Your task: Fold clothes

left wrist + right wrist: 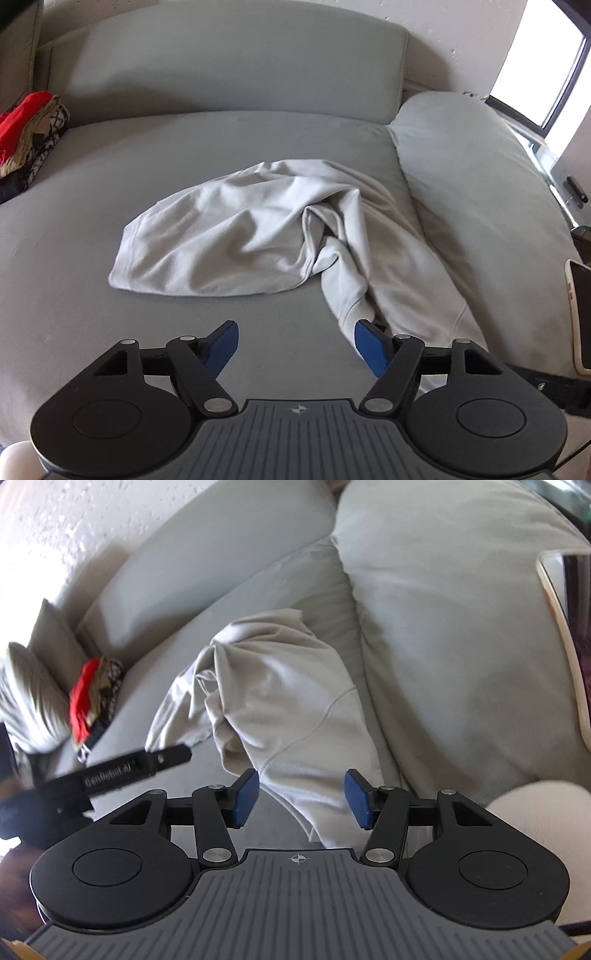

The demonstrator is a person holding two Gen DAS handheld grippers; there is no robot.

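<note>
Left wrist view: crumpled pale grey cotton garment lies mid-cushion on the grey fabric sofa; left claw and right claw both spread, pinching nothing.

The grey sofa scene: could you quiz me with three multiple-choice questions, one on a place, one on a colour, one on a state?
1. Where is the stack of folded clothes with a red piece on top?
A. on the phone
B. far left of the sofa seat
C. between the blue pads

2. What colour is the crumpled garment?
A. pale grey
B. red
C. black

3. The right gripper's jaws are:
A. clamped on cloth
B. apart, holding nothing
C. hidden

B: the stack sits at the seat's left end.
A: the garment is pale grey.
B: the right gripper gapes over the garment.
</note>
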